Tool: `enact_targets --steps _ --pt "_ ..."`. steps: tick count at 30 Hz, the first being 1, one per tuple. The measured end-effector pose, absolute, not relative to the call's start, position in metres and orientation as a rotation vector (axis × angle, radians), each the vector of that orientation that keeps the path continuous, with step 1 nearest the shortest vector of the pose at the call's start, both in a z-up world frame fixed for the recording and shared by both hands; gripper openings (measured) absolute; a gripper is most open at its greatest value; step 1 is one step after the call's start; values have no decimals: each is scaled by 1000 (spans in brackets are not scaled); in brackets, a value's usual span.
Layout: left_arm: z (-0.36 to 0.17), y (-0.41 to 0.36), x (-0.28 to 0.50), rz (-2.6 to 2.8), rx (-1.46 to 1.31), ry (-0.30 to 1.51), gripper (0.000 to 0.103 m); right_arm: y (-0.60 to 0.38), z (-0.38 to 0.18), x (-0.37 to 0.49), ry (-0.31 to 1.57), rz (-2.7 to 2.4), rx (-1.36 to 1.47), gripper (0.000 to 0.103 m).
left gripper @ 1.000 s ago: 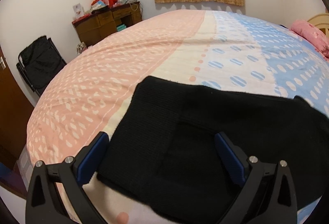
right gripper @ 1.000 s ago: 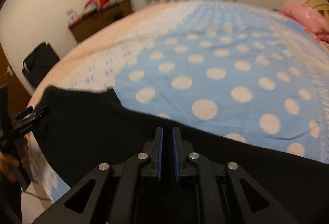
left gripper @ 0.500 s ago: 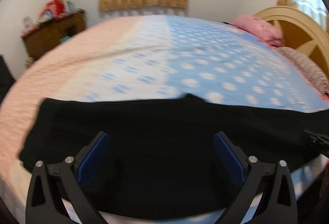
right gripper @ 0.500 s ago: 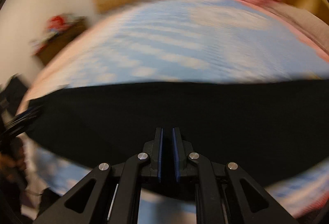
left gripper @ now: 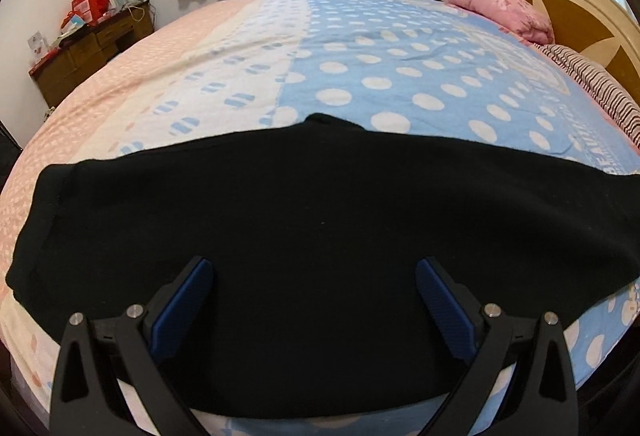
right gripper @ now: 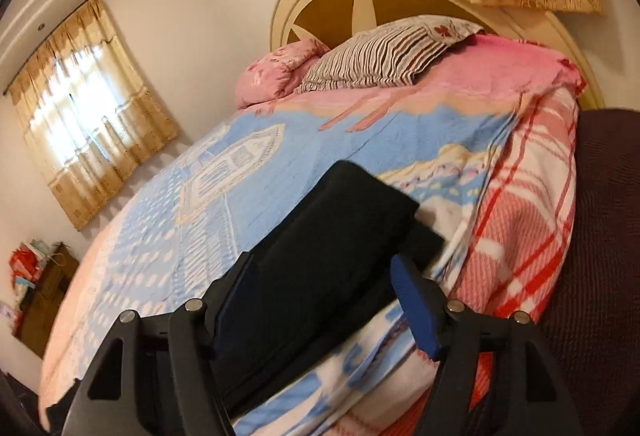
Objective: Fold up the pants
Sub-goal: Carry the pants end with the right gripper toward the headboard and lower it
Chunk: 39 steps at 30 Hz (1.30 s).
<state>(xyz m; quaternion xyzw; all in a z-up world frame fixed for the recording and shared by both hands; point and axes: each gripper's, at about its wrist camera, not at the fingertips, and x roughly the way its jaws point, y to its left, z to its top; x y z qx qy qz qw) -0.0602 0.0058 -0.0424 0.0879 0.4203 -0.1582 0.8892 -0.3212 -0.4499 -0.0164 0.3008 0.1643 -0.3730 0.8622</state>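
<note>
Fingers of left gripper (left gripper: 314, 300) and right gripper (right gripper: 324, 300) spread above pants (left gripper: 320, 220).

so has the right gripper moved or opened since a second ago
Yes. The right gripper was shut facing the window; its jaws now stand open over the black knit pants, and it has swung right to face the cream wooden headboard.

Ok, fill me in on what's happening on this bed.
A person is folding black pants with a handheld tool in each hand. The pants lie spread flat across the near edge of the polka-dot bedspread. The left tool is open above the middle of them, gripping nothing. The right tool is open too, over one end of the pants toward the striped pillow. Neither tool holds any fabric at this moment.
</note>
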Motion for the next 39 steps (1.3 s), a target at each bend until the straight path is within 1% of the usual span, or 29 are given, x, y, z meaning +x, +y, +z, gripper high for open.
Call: enact_targets --steps 1,2,3,4,5,7,9,10,13,16,19,24,25,26,27,28,30,32,35,37,39 --pt "-43 6 -60 -326 183 875 103 -451 -16 -319 350 -791 625 67" --pt "-44 5 -58 -324 182 878 103 -453 -17 -316 354 -804 627 66" --pt "-45 6 -58 -323 181 880 103 -454 -16 -314 350 -804 633 63" --pt "-45 6 -58 -321 178 882 103 -455 -16 -314 346 -801 639 53" --pt "-46 6 -58 -321 177 882 103 -456 -16 -313 349 -793 647 46" --pt "-46 6 -57 -322 177 883 103 -464 -24 -311 364 -768 682 23" --pt "-46 7 -57 -323 176 884 103 -469 -28 -308 381 -760 687 10" --pt "-46 7 -57 -323 176 884 103 -469 -29 -308 386 -758 682 7" --pt "-46 8 -58 -324 177 882 103 -465 -26 -315 374 -747 688 4" --pt "-46 8 -58 -324 177 883 103 -459 -20 -330 351 -777 685 4" --pt "-46 8 -57 -325 177 886 103 -464 -26 -337 395 -796 723 4" --pt "-45 7 -56 -326 176 891 103 -475 -22 -348 392 -771 792 6" --pt "-44 7 -57 -327 176 891 103 -472 -18 -355 368 -802 794 10" --pt "-44 7 -57 -329 175 890 103 -466 -9 -362 324 -850 754 12" --pt "-43 7 -57 -332 172 888 103 -461 -3 -365 309 -894 704 17" --pt "-41 8 -58 -334 166 881 103 -458 3 -366 306 -935 643 32" --pt "-36 9 -60 -335 160 859 103 -455 11 -359 326 -940 564 50" --pt "-30 9 -61 -334 164 832 103 -459 11 -350 344 -897 536 50" --pt "-21 6 -62 -343 171 804 103 -469 4 -331 417 -896 475 50" --pt "-18 6 -64 -347 163 795 103 -478 -10 -326 499 -889 526 50" --pt "-17 7 -65 -349 159 794 103 -471 -14 -325 494 -899 486 50"
